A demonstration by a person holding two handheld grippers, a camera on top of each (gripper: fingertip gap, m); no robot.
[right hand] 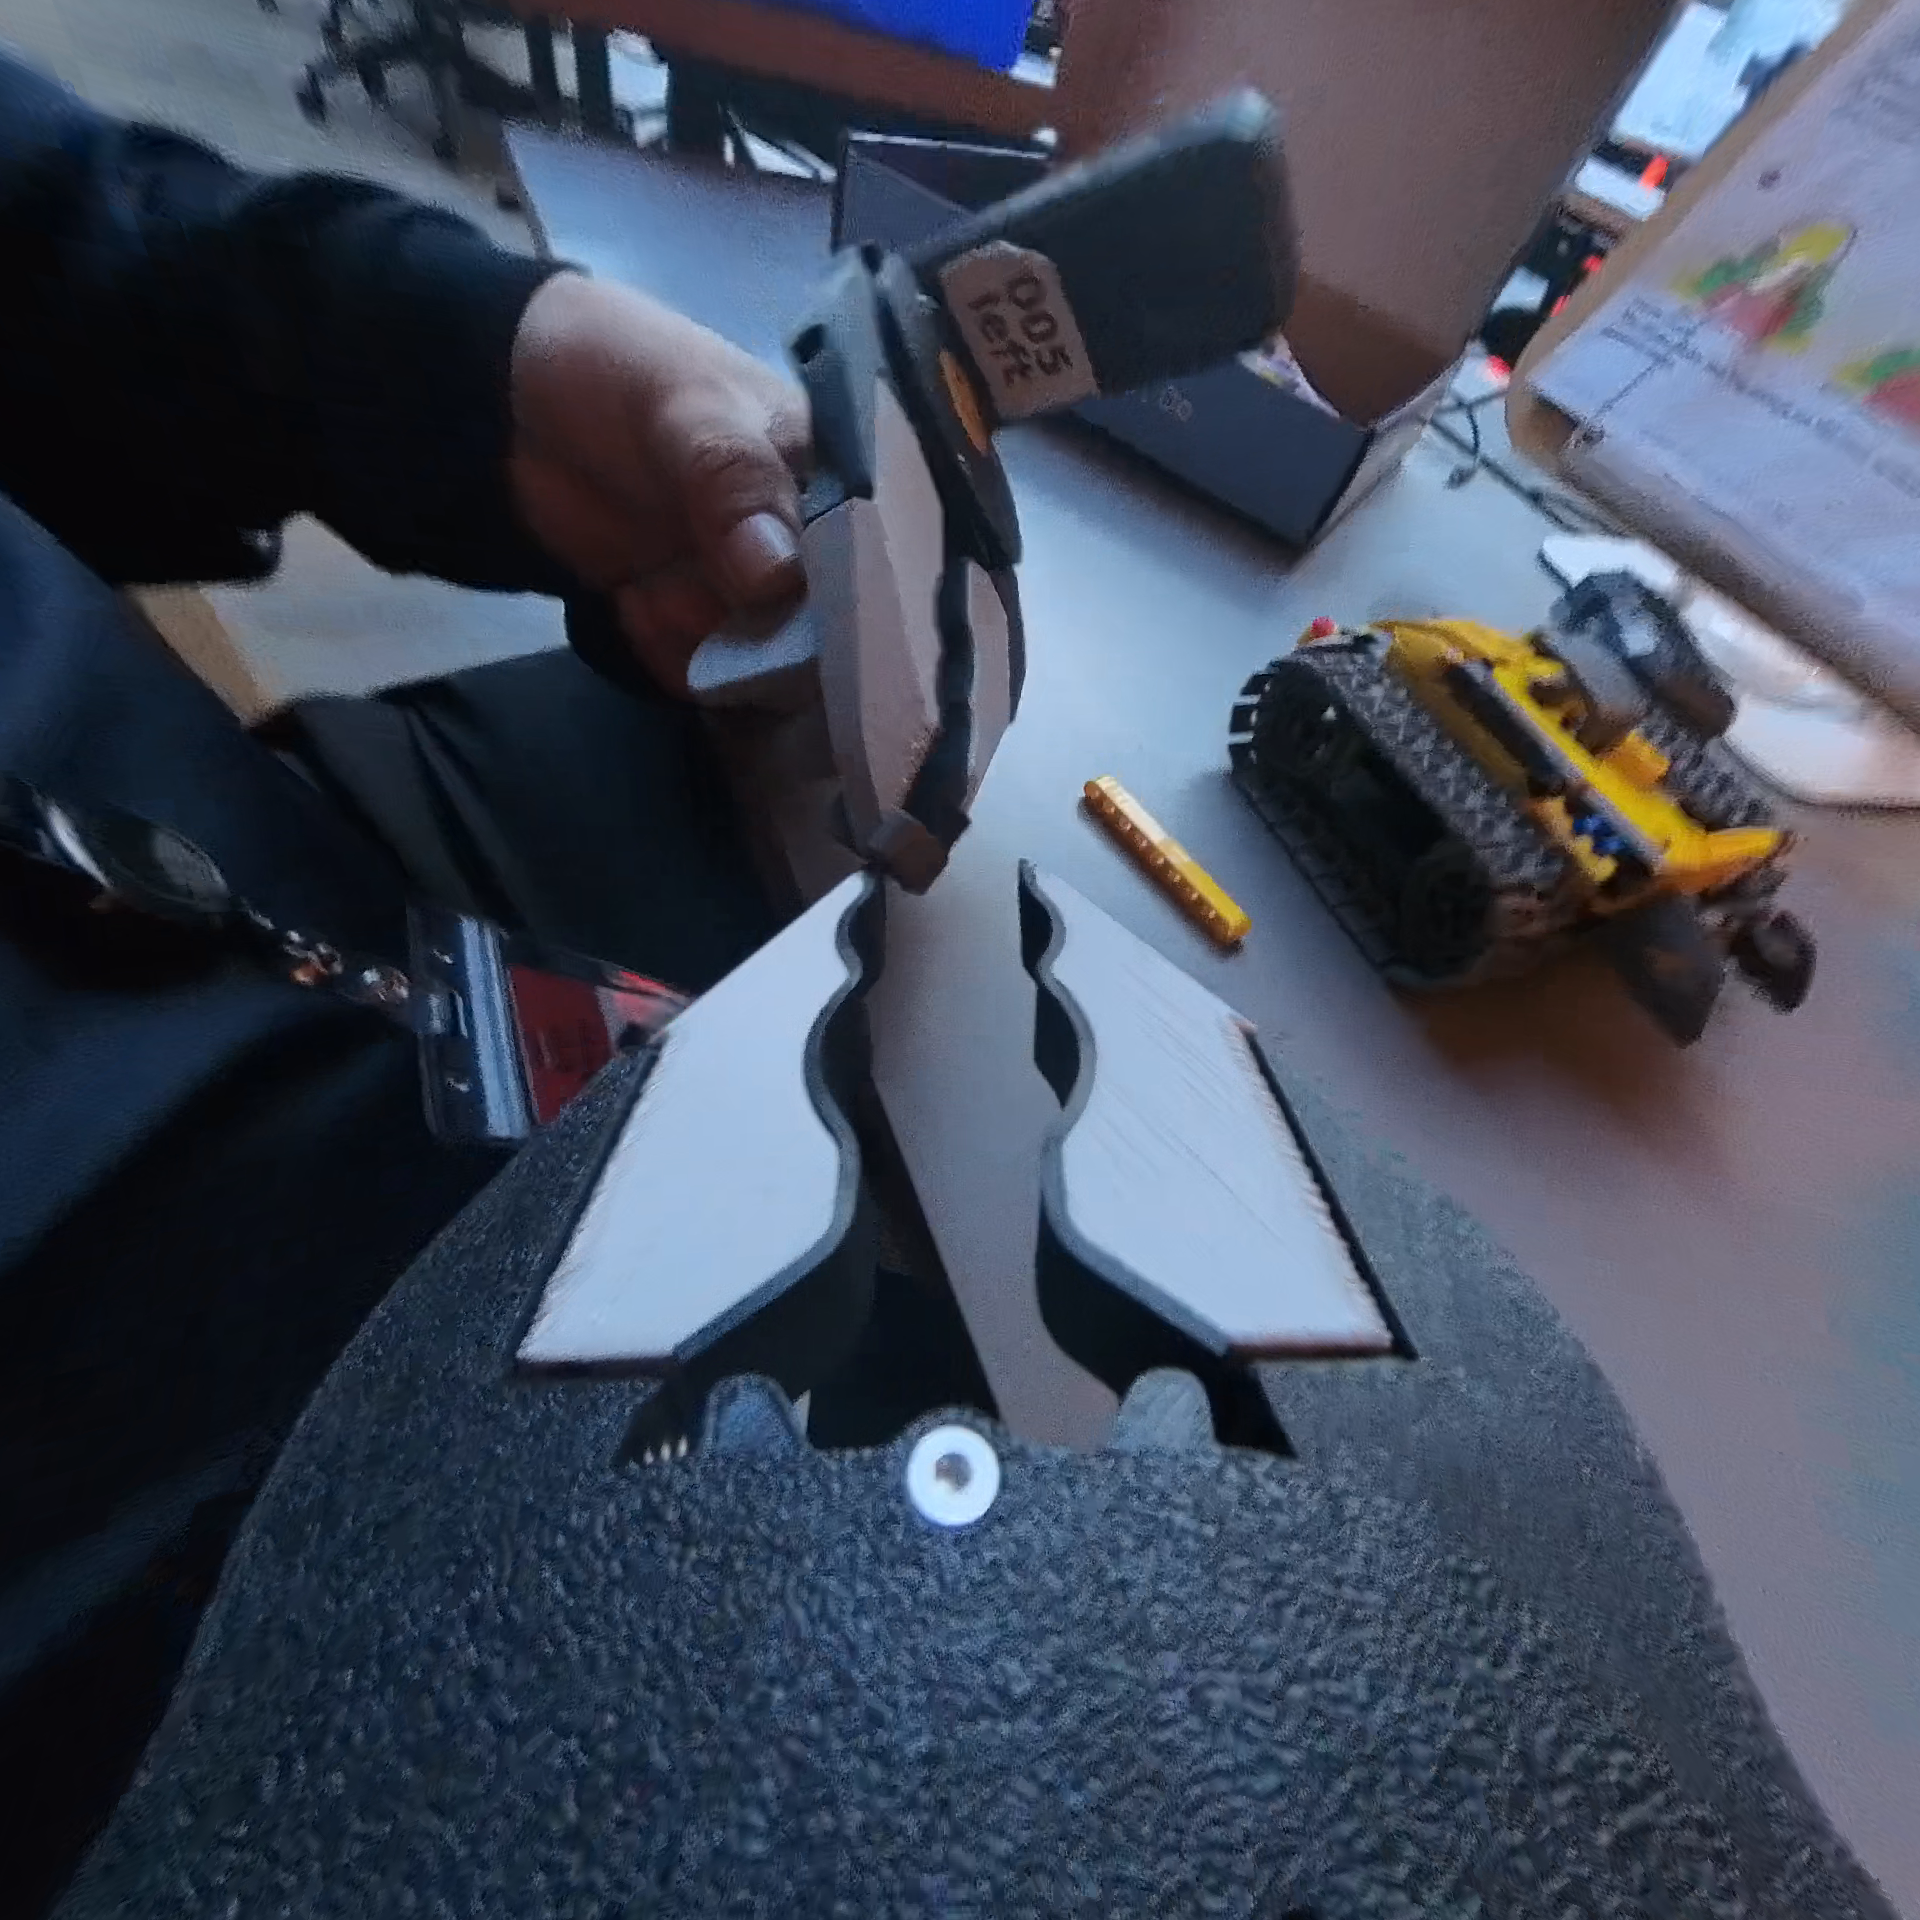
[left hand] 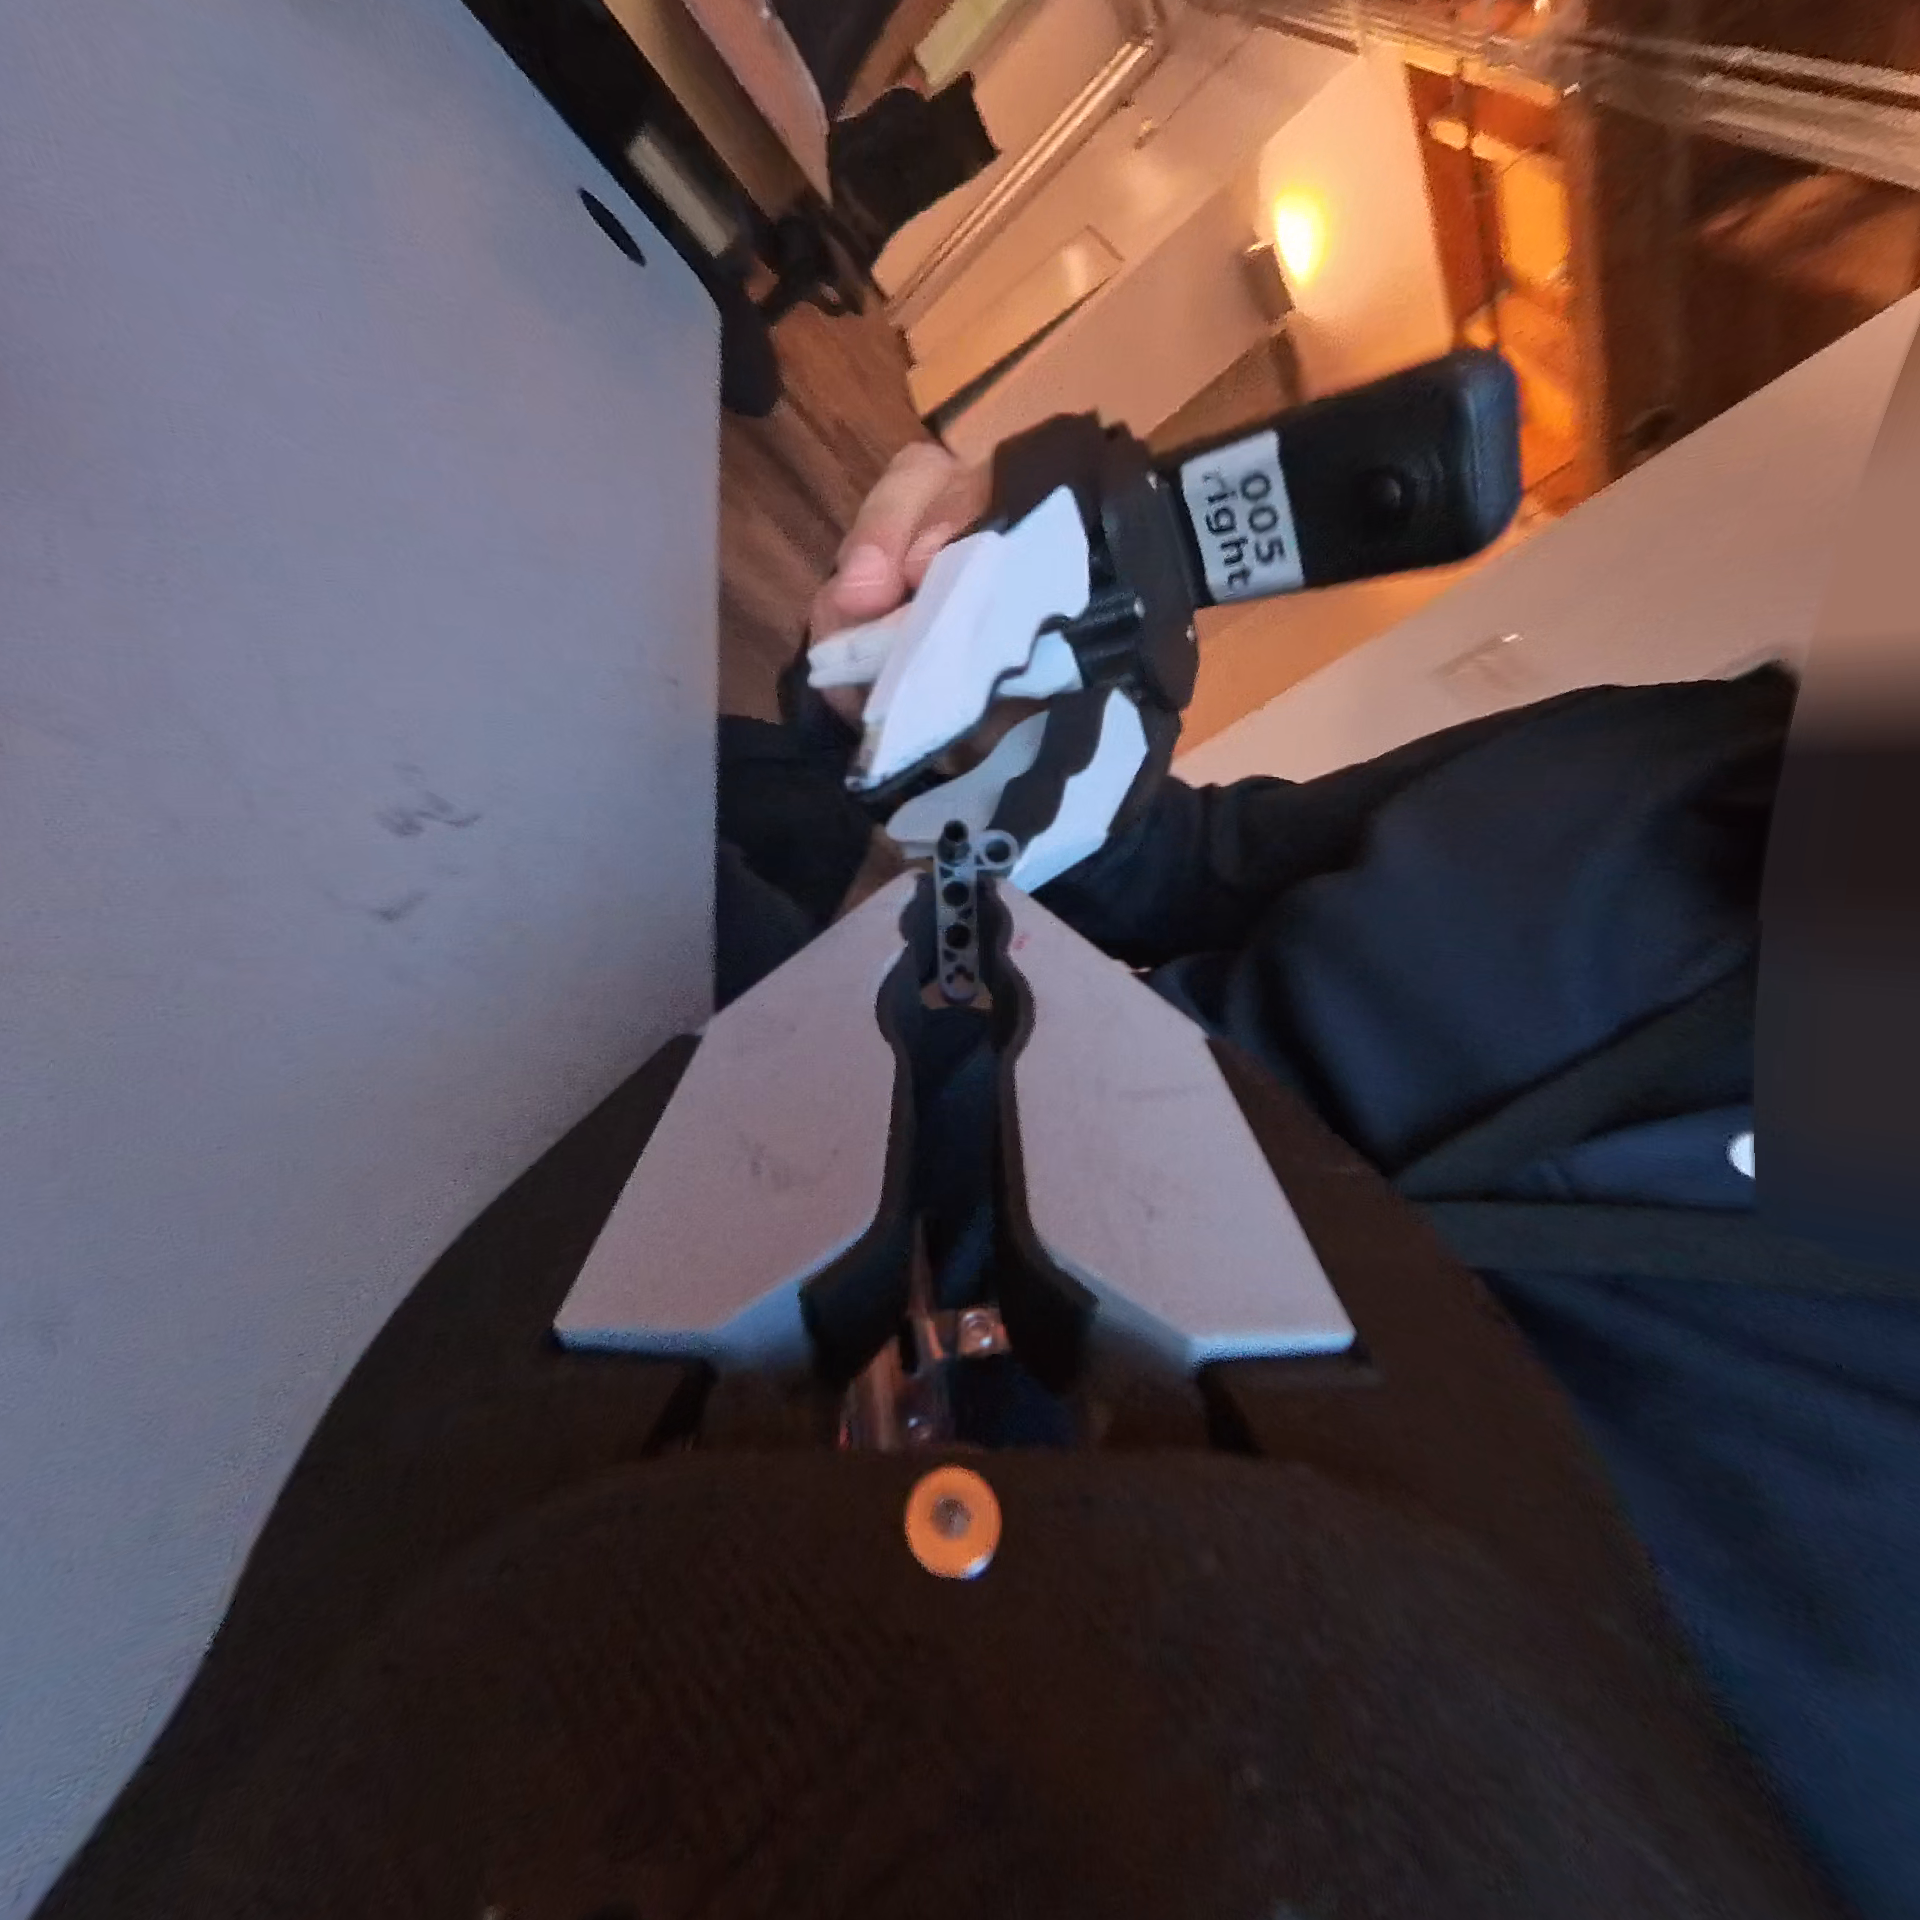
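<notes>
Left claw (left hand: 954,914) clamped on a dark holed beam (left hand: 951,920) pointing straight out toward the right claw (right hand: 951,894), which gapes empty just beside its tip, above the worktop (right hand: 1143,644).

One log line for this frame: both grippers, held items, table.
left gripper: shut on dark holed beam | right gripper: open, empty | table: yellow beam, tracked yellow model

Each wrist camera looks forward along its own fingers at close range, the left view rolled sideways toward the right gripper (left hand: 940,805) just ahead, the right view facing the left gripper (right hand: 904,857) above the table (right hand: 1143,644), their shared ground.
</notes>
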